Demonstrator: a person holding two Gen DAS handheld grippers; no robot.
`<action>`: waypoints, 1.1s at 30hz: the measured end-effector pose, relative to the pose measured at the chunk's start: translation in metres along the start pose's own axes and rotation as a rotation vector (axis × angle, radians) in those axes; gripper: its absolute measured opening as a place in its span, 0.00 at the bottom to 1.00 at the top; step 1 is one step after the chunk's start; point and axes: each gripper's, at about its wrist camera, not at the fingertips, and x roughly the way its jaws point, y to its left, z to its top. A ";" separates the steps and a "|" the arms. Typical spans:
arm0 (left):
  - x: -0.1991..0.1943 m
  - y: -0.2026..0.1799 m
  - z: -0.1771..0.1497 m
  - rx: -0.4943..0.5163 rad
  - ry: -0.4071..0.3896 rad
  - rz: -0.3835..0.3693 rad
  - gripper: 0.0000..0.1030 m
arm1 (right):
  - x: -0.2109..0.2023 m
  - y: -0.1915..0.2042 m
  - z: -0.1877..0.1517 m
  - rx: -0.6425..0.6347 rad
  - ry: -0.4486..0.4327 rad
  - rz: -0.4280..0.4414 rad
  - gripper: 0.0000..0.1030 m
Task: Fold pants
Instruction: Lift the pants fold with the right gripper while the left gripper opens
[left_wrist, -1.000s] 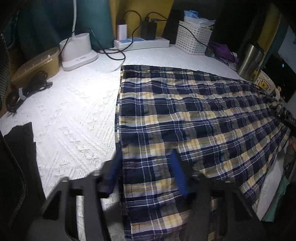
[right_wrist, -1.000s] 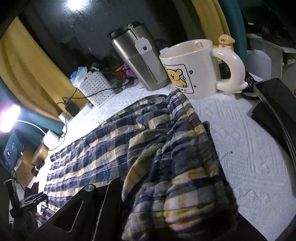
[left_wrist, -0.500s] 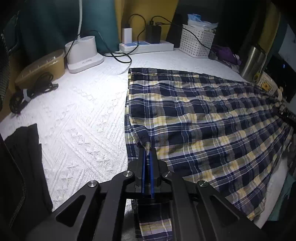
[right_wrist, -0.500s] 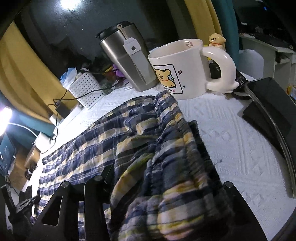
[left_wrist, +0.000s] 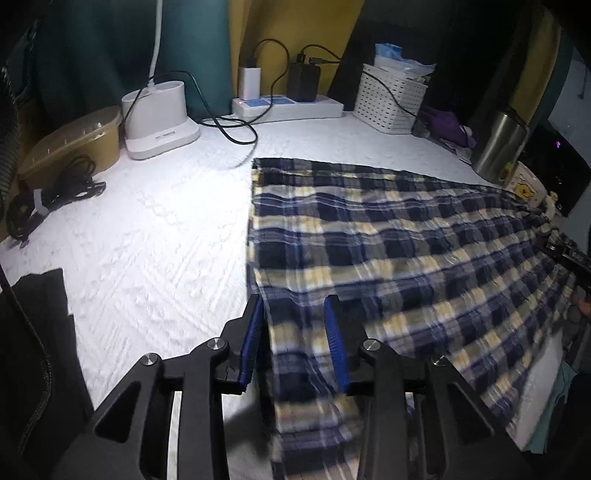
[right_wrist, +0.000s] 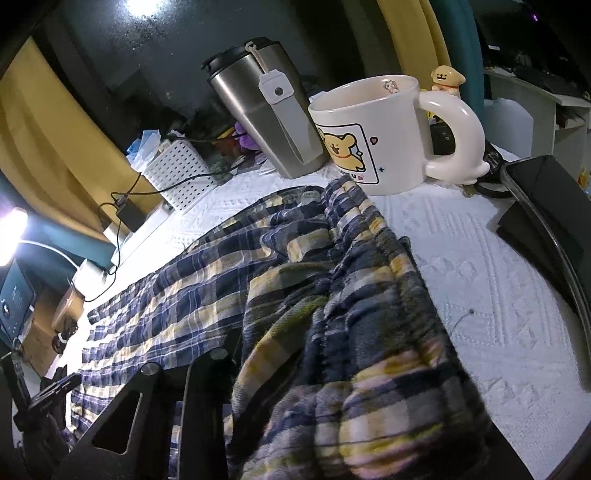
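Navy, yellow and white plaid pants (left_wrist: 388, 258) lie spread flat on the white textured table cover (left_wrist: 155, 236). My left gripper (left_wrist: 293, 343) is open, its blue pads astride the pants' near left hem edge. In the right wrist view the bunched elastic waistband (right_wrist: 351, 332) drapes over my right gripper (right_wrist: 295, 398) and hides its fingertips; the cloth looks held there, lifted off the cover.
A cartoon mug (right_wrist: 380, 136) and a steel tumbler (right_wrist: 266, 107) stand just past the waistband. A dark tablet (right_wrist: 546, 221) lies right. A white basket (left_wrist: 391, 98), power strip (left_wrist: 288, 107), white charger base (left_wrist: 159, 118), brown box (left_wrist: 70, 144) line the back.
My left gripper, open a second ago, shut on the hem half a second ago and now stands open again around the hem. The right gripper has shifted slightly with the waistband.
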 end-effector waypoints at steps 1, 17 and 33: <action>0.004 0.001 0.001 0.000 0.007 0.014 0.20 | -0.001 0.001 0.000 0.000 -0.003 0.002 0.22; -0.026 0.019 0.010 -0.018 -0.050 0.035 0.09 | -0.033 0.035 0.010 -0.079 -0.073 0.025 0.16; -0.063 0.059 0.001 -0.067 -0.130 0.030 0.42 | -0.063 0.125 0.013 -0.222 -0.126 0.054 0.16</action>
